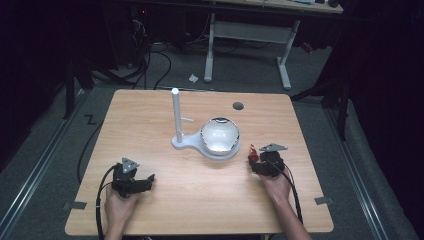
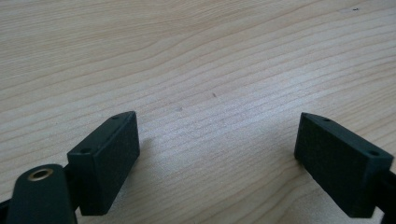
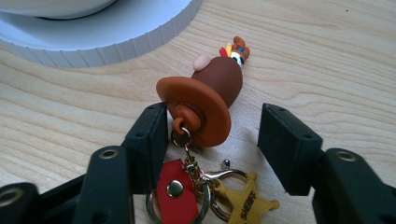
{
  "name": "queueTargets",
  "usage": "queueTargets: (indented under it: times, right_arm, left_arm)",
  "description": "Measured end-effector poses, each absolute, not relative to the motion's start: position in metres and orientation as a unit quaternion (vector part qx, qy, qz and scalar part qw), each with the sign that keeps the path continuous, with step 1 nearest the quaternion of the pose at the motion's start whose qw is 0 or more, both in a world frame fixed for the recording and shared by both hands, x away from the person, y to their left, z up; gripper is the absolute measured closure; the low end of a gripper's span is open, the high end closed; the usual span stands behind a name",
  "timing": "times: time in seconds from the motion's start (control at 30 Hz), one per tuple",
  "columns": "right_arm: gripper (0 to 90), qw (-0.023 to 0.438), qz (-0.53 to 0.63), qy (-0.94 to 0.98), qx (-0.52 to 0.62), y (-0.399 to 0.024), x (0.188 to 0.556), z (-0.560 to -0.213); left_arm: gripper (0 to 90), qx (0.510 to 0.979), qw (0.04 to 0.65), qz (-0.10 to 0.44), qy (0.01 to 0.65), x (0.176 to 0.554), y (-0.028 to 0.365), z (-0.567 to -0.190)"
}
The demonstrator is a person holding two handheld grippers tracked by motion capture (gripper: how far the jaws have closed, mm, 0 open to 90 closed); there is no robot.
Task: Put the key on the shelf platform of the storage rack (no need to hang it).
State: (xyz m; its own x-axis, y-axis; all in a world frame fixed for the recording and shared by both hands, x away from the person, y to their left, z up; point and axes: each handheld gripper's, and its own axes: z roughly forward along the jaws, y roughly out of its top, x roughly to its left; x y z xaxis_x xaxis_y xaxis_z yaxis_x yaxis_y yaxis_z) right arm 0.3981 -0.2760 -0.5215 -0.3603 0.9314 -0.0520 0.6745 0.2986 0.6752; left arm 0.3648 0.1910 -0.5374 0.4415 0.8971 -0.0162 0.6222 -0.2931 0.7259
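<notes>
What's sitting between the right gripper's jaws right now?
In the right gripper view, the open right gripper straddles a cowboy-hat figurine keychain lying on the table, its hat near one jaw.

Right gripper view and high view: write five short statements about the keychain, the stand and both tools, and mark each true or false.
1. The right tool has its jaws apart around the keychain figure. True.
2. The figure wears an orange-brown hat. True.
3. The left tool is shut on a gold star charm. False: its jaws are apart over bare table; the star charm lies by the right tool.
4. The white stand has an upright post at its left in the high view. True.
5. The figure sits inside the bowl on the stand. False: it lies on the table, beside the stand's base.
</notes>
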Motion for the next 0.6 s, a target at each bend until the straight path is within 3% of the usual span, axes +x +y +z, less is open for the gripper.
queueTargets:
  times: [0.27,0.6]
  right_arm:
    - [63.8,0.227,0.284,0.783,0.504,-0.2740,0.3965,-0.5214]
    - [66.0,0.230,0.284,0.790,0.492,-0.2739,0.3936,-0.5177]
  left_arm:
    - [14.3,0.778,0.339,0.203,0.488,0.3648,0.1910,-0.5374]
    - [14.3,0.778,0.339,0.203,0.488,0.3648,0.1910,-0.5374]
